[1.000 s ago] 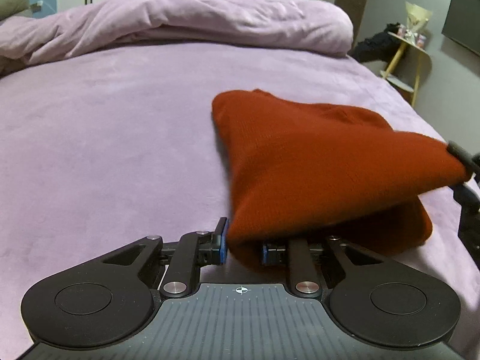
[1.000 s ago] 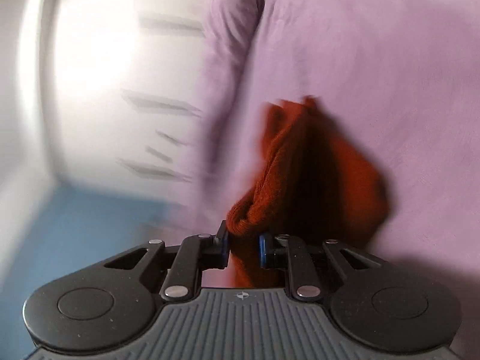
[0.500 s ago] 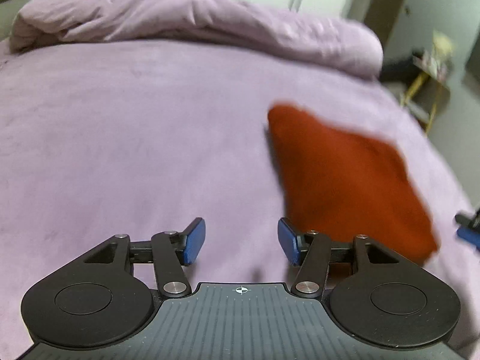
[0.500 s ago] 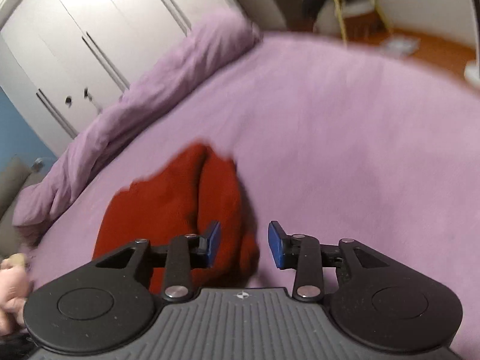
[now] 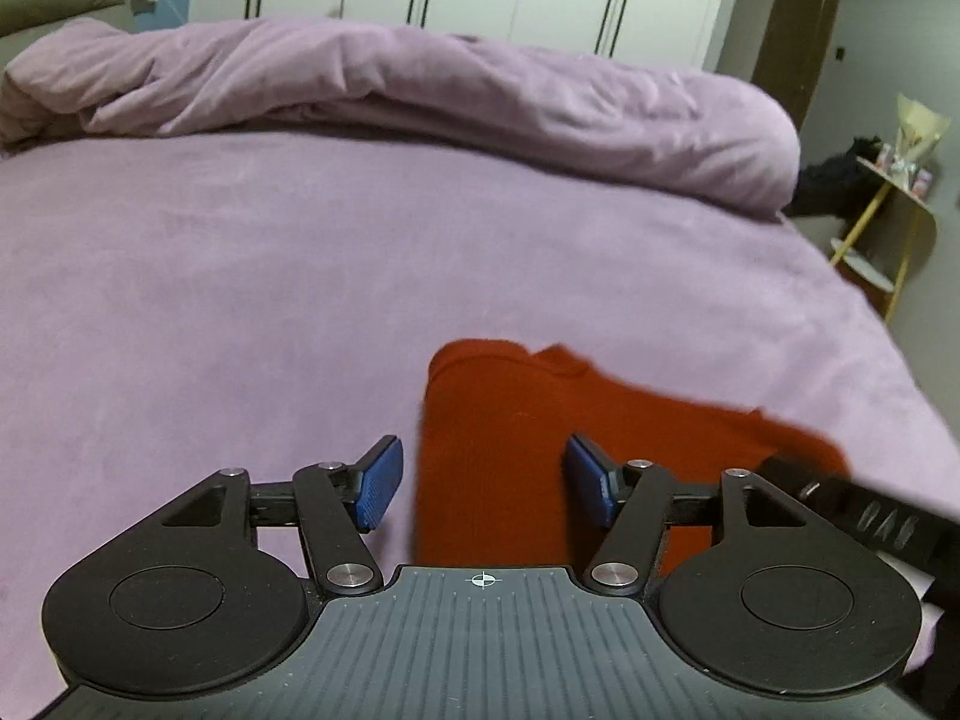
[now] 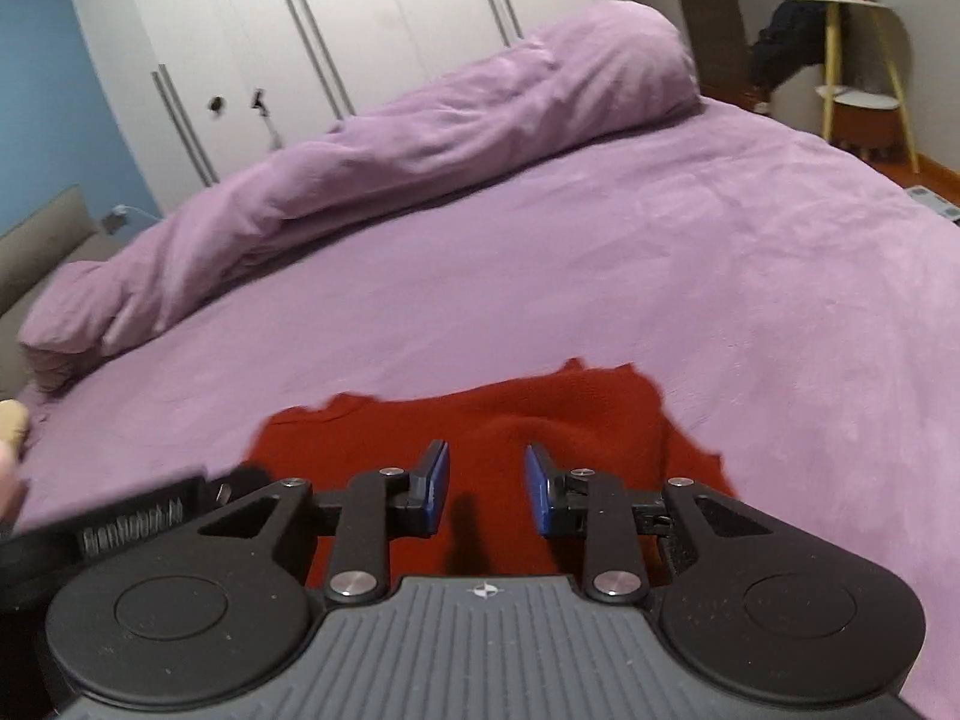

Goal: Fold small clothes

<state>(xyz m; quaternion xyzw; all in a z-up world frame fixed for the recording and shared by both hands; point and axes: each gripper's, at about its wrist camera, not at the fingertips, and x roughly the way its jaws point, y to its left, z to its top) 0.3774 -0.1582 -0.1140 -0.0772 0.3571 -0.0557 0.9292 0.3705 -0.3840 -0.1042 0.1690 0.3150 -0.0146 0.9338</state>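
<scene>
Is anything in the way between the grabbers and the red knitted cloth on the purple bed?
Nothing visible is. The red knitted cloth lies flat right in front of the left gripper and the right gripper. Both are open, holding nothing, with only the purple bed cover around it.

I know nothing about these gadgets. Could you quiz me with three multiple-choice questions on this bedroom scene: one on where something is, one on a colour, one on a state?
1. Where does the garment lie?
A. on the bed
B. on the floor
C. on the side table

2. What colour is the garment?
A. blue
B. rust red
C. white

3. How do the left gripper and right gripper stand?
A. both clamped on cloth
B. one clamped
C. both open, holding nothing

Answers: 1 A, it rests flat on the purple cover. 2 B, plainly red against purple. 3 C, gaps show between both sets of blue pads.
</scene>
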